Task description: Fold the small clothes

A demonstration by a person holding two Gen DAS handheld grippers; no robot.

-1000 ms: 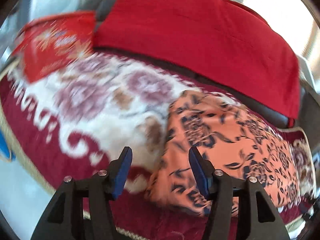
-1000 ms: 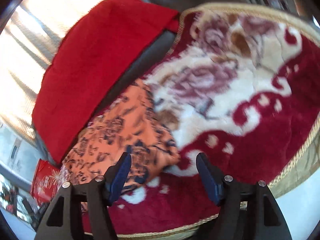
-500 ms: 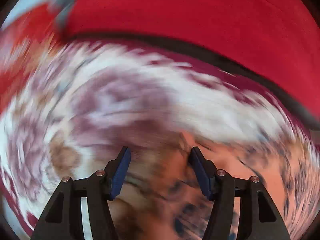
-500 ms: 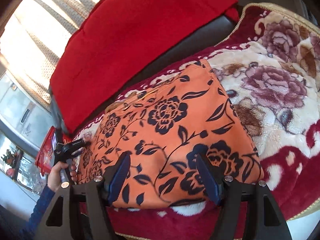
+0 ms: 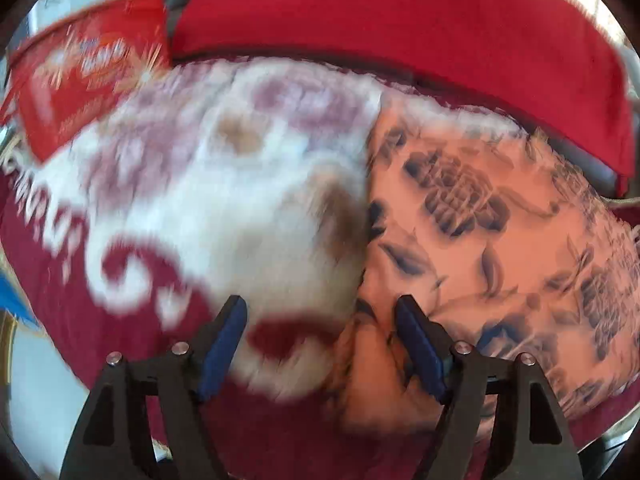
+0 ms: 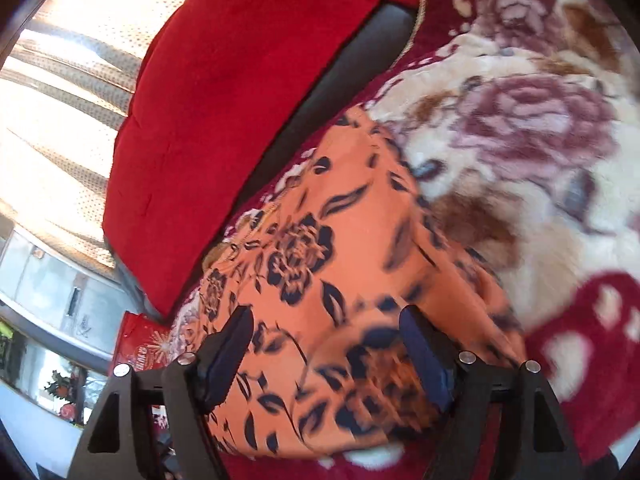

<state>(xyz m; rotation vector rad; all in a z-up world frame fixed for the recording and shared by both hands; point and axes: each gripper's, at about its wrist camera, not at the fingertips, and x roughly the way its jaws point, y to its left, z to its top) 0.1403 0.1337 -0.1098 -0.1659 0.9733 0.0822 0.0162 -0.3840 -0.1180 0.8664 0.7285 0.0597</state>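
An orange garment with a dark blue flower print (image 5: 492, 240) lies spread on a plush floral blanket (image 5: 224, 184). In the left wrist view it fills the right half. My left gripper (image 5: 320, 320) is open and empty, hovering over the garment's near left corner and the blanket. In the right wrist view the garment (image 6: 340, 248) fills the lower middle. My right gripper (image 6: 326, 328) is open and empty just above the garment's near edge. Both views are blurred by motion.
A red cloth (image 5: 400, 20) drapes over the dark sofa back behind the blanket, also in the right wrist view (image 6: 240, 88). A red printed bag (image 5: 80, 76) lies at the far left of the blanket. Bright curtained windows (image 6: 60, 100) stand behind.
The left gripper has pulled back from a close view of the garment's edge to its near left corner. The right gripper has swung so the garment sits lower left under it.
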